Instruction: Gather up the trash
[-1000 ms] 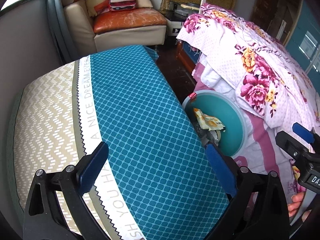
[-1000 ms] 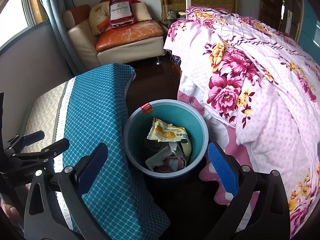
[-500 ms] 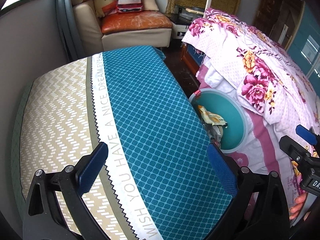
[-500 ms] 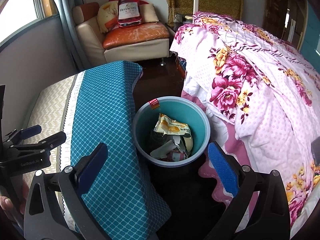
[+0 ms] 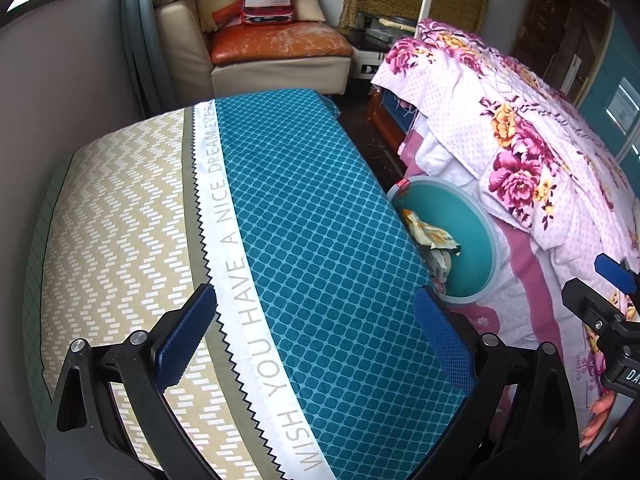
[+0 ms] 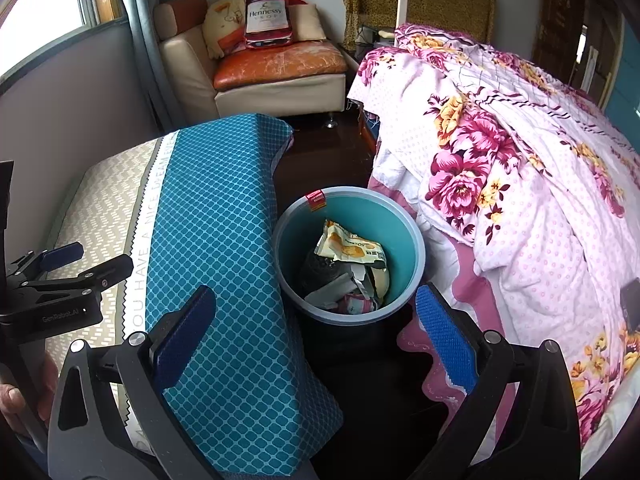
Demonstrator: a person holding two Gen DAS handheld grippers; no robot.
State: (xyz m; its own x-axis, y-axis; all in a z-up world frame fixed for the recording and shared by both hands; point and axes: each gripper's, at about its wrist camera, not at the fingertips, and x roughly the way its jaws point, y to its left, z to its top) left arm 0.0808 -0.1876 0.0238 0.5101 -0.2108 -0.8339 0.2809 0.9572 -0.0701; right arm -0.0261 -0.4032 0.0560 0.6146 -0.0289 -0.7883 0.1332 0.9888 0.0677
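Bedroom: teal-patterned mattress [image 5: 320,240] under both grippers.
Left gripper [image 5: 316,328]: spread wide — empty.
Right gripper [image 6: 316,328]: spread wide — empty.
Bin [image 6: 412,240]: just ahead of right gripper, holding wrappers [image 6: 348,246].

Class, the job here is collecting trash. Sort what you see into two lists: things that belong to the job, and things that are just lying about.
Belongs to the job:
bin
wrapper in the bin
scraps beneath it
left gripper, open
right gripper, open

Just lying about:
tablecloth
quilt
armchair
bottle-shaped cushion
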